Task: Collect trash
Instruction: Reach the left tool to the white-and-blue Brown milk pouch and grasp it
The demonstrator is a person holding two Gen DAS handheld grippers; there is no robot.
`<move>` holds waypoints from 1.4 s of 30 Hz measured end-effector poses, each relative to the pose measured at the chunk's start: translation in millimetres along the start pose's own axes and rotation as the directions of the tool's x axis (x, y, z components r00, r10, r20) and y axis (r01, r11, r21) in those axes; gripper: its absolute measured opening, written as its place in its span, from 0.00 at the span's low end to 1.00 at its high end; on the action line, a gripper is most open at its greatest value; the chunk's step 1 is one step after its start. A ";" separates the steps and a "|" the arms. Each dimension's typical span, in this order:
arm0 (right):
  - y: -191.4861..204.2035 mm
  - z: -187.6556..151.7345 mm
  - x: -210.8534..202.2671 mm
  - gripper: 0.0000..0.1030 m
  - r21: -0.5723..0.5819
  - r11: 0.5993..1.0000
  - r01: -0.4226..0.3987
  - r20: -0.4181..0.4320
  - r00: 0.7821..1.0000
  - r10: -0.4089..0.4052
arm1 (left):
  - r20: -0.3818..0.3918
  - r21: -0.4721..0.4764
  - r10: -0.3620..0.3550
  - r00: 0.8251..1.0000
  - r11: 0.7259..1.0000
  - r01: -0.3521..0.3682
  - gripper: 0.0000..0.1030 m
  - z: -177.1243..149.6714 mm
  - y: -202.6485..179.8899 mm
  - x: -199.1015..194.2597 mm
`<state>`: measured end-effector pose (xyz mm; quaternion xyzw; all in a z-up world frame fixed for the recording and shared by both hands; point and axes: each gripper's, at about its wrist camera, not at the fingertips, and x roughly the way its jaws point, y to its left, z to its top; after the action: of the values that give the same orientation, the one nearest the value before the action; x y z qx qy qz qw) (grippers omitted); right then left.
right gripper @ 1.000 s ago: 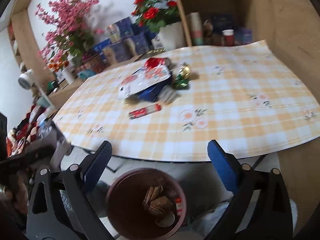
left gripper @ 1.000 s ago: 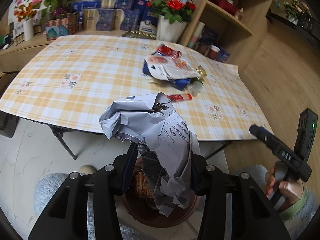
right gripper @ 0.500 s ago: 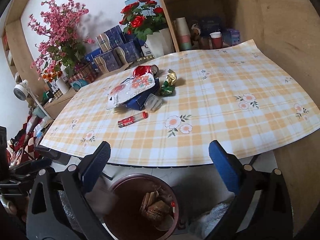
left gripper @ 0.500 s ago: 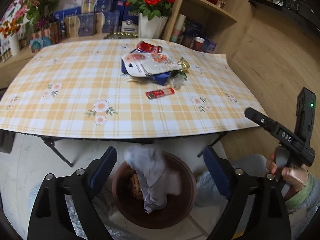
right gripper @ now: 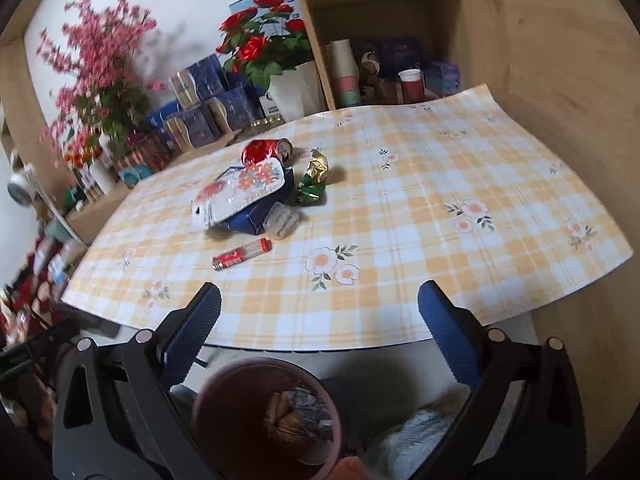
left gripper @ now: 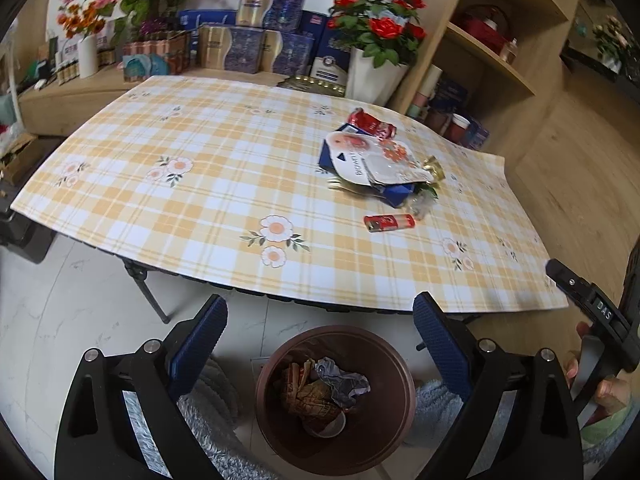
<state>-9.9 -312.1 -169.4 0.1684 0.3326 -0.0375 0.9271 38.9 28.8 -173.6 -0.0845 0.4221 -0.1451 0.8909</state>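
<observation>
Both tools are spread wide and empty. Left tool (left gripper: pixel 320 322) hangs over the brown bin (left gripper: pixel 335 400) on the floor; crumpled grey paper (left gripper: pixel 340 382) lies inside on top of other scraps. Right tool (right gripper: pixel 320 308) hovers at the near counter (right gripper: pixel 400 280) edge, bin rim at 6 o'clock below it.

Remaining trash sits clustered on the counter, well apart from both tools:
- red tube wrapper (right gripper: pixel 242 255): closest, lone, lying flat, 11 o'clock from the right tool; 1 o'clock from the left.
- clear crumpled plastic (right gripper: pixel 282 220): just beyond the tube, touching the blue box (right gripper: pixel 256 216).
- white floral pouch (right gripper: pixel 240 190): lying on top of the blue box.
- green-gold foil wrapper (right gripper: pixel 314 182): just right of the pile.
- red can (right gripper: pixel 266 151): on its side, far end of the pile at 12 o'clock.

Step in hand, my read: reach for the next piece. Suggest the right tool takes the tube first, since it's isolated with free counter all round. It's flat and thin, so come in low, jaws straddling its short axis, one finger each side, and close near the middle so it doesn't pivot out. Avoid nudging the plastic behind it. The pouch looks floppy; pinch its edge, not its face. Carry over the rim before letting go.
</observation>
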 end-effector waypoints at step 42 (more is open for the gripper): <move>-28.5 29.2 121.4 0.94 -0.062 0.998 -0.019 -0.068 0.998 0.015 | -0.104 -0.233 -0.205 0.973 0.956 0.177 0.63 112.9 -27.3 200.4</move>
<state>96.8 -343.6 -233.0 0.1433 0.3632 -0.0136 0.9205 242.0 -59.9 -240.9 -0.2147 0.4815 -0.1875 0.8288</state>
